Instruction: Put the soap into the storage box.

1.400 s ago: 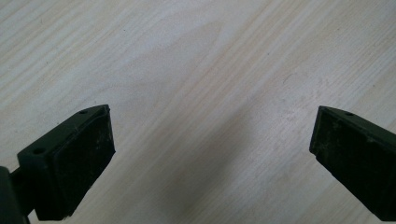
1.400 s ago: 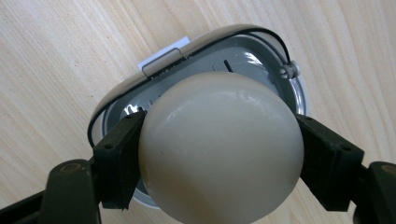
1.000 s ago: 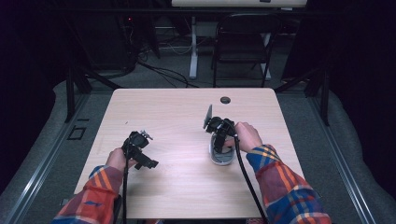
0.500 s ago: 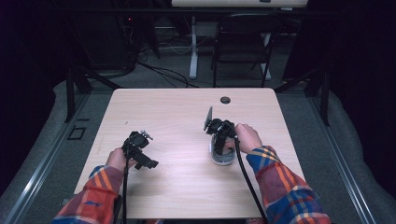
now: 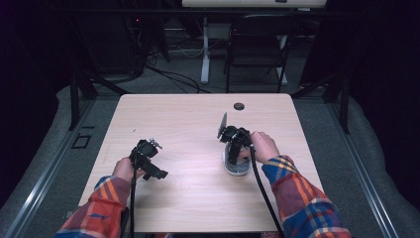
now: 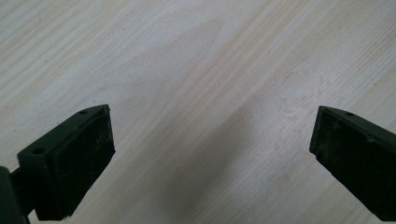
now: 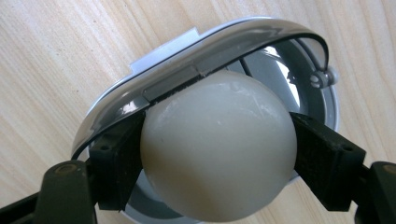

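Smooth pale egg-shaped ball (image 7: pixel 217 149) pinched across its middle by right gripper (image 7: pixel 217 154) over shiny metal bowl (image 7: pixel 299 84), likely slippery, fragile; left gripper (image 6: pixel 210 154) spread wide, empty.

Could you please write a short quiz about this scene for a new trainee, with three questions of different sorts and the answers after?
1. True or false: the left gripper is closed on a white ball.
2. Multiple choice: the pale ball between the right gripper's jaws is
A) lying bare on the table, far from any dish
B) over a shiny metal container with a hinged rim
C) on the chair behind the table
3. Fill in: the small dark round hole lies near the table's ____ edge, as the high view shows.

Key
1. False: its jaws stand wide apart over bare wood.
2. B
3. far
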The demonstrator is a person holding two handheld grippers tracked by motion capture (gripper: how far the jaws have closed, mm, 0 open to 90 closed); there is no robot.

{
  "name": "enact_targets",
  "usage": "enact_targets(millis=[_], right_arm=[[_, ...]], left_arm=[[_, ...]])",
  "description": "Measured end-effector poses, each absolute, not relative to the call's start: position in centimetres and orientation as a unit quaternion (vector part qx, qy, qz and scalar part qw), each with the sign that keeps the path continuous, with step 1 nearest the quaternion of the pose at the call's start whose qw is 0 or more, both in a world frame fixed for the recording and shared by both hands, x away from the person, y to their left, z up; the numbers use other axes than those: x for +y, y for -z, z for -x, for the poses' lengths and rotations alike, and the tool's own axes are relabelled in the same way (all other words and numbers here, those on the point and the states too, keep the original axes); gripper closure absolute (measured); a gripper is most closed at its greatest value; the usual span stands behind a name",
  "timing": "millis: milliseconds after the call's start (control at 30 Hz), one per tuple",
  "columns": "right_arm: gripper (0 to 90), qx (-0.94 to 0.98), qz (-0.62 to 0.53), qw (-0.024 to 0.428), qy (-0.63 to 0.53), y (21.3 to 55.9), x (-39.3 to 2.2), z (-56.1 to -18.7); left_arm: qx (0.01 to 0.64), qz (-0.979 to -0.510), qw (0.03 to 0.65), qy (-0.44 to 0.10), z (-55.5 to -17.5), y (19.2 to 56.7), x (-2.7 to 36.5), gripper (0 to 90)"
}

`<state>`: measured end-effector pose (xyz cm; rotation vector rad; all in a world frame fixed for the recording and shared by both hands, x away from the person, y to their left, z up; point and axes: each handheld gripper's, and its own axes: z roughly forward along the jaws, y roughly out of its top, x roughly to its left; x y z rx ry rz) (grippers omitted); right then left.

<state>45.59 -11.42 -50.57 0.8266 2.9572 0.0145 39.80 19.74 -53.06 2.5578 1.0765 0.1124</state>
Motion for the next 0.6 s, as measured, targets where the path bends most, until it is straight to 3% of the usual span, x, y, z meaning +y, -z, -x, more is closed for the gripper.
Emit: enact_targets(millis=[600], right_arm=[[16.7, 0.96, -0.277, 0.035, -0.021, 49.2, -12.8, -45.1]], left_arm=[[0.381, -0.906, 0.179, -0.041, -39.8, 53.1, 19.7, 0.0]])
